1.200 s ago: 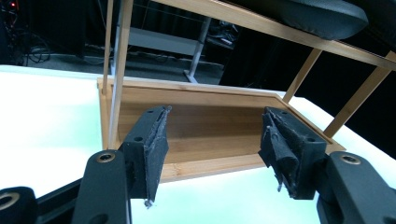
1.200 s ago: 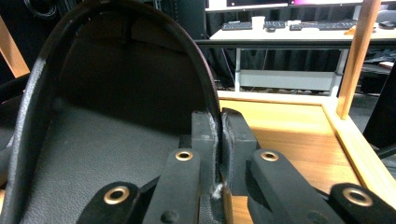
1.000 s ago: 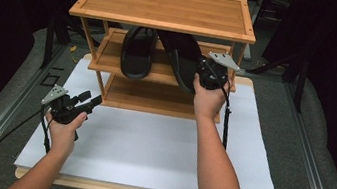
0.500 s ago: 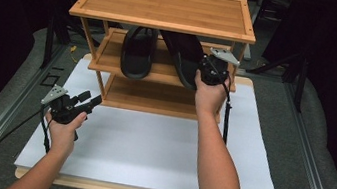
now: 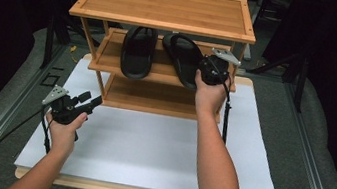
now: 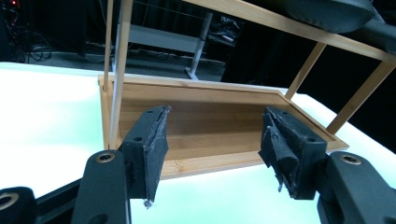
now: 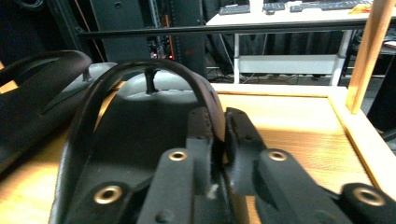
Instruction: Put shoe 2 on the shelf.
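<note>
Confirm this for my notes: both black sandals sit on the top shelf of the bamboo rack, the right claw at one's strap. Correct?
Not quite. The high view shows both black sandals on the bamboo rack's middle shelf, not the top. The right claw is at one's strap.

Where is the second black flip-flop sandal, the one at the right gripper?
In the high view, the black flip-flop sandal lies on the bamboo rack's middle shelf, right of its mate, its strap between the right gripper jaws.

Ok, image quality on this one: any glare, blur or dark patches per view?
High view: evenly lit white mat, background nearly black. Left gripper view: the mat blows out to a greenish-white glare, while the left claw and bamboo rack stay sharp. Right gripper view: the right claw and black sandal are soft, close-up blur.
</note>
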